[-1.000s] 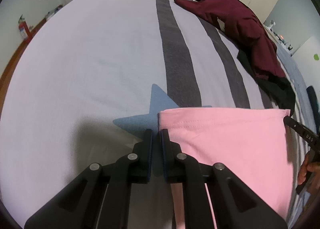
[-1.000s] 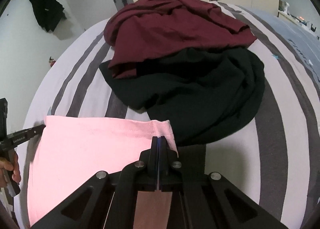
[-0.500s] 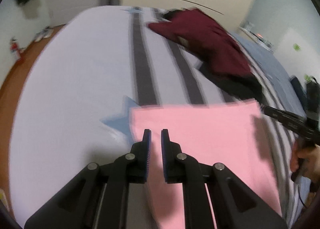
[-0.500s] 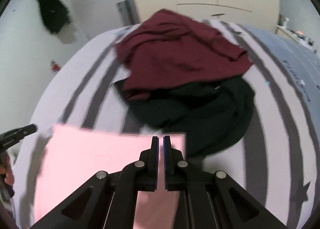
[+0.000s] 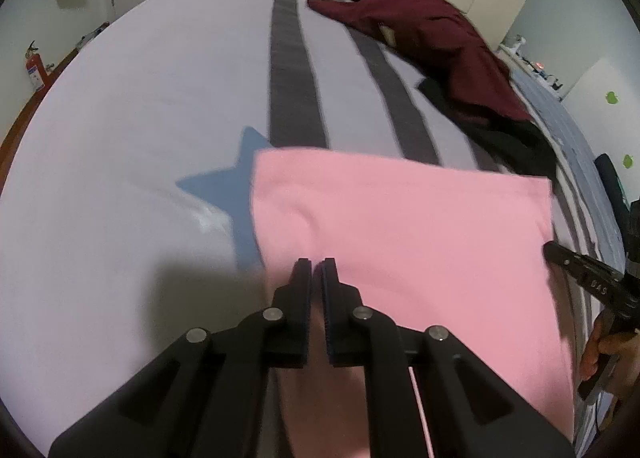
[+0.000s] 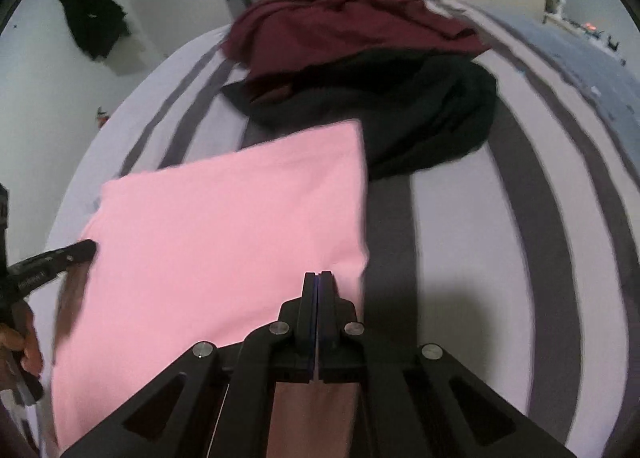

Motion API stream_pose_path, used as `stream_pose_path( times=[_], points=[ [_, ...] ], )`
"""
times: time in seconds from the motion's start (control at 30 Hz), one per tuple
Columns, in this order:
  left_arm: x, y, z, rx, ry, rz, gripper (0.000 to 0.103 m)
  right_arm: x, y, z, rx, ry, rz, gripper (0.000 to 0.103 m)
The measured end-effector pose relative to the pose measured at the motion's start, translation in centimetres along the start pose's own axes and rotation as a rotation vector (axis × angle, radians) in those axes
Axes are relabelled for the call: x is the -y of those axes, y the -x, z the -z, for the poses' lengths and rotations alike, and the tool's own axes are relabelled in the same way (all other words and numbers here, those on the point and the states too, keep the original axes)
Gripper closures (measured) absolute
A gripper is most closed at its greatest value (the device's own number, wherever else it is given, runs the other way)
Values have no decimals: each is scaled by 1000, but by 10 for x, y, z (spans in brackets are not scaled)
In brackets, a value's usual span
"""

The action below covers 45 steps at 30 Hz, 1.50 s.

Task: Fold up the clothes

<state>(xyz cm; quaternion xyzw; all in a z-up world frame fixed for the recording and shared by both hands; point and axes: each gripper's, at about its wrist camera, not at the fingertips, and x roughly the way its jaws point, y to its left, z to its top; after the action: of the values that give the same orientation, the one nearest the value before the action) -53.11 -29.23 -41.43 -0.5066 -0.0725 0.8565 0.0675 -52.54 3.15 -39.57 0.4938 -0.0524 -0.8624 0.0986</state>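
A pink cloth (image 5: 400, 226) lies folded flat on the striped bed (image 5: 140, 98). My left gripper (image 5: 317, 262) hovers over its near left part, well behind the far edge. Its fingers stand almost together, and I cannot tell whether any fabric is pinched. In the right wrist view the pink cloth (image 6: 224, 226) spreads to the left, and my right gripper (image 6: 319, 274) is near its right edge. Those jaws are closing; the pads meet with nothing visible between them. Each gripper also shows in the other's view: the right gripper (image 5: 554, 250) and the left gripper (image 6: 86, 248).
A maroon garment (image 6: 340, 18) lies heaped on a black garment (image 6: 420, 110) just beyond the pink cloth's far right corner. A blue star (image 5: 224, 186) marks the sheet at the cloth's left. Dark clothing (image 6: 92, 22) hangs on the wall. A hand (image 5: 604, 350) holds the right gripper's handle.
Both grippers have drawn back from the pink cloth's far corners toward its near side. The cloth has stayed on the bed. The right jaws parted slightly, then came together again.
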Motion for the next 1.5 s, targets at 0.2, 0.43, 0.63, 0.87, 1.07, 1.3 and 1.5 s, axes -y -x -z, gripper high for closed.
stream_pose_path(
  times=[0.2, 0.43, 0.63, 0.87, 1.07, 1.3, 1.5],
  points=[
    [-9, -21, -30, 1, -1, -70, 100, 17, -24, -39, -3, 10, 77, 101],
    [-15, 0, -54, 75, 94, -88, 101, 20, -24, -57, -5, 18, 98, 96],
    [25, 56, 11, 52, -25, 1, 101, 13, 34, -26, 33, 50, 35, 96],
    [71, 121, 145, -40, -4, 97, 101, -11, 106, 77, -21, 79, -65, 94],
    [73, 128, 205, -110, 79, 59, 101, -12, 130, 156, -75, 13, -93, 93],
    [54, 104, 188, -87, 118, -8, 101, -5, 106, 157, -87, -7, -57, 93],
    [40, 72, 140, -34, 120, -28, 101, 3, 69, 108, -58, -13, -37, 93]
  ],
)
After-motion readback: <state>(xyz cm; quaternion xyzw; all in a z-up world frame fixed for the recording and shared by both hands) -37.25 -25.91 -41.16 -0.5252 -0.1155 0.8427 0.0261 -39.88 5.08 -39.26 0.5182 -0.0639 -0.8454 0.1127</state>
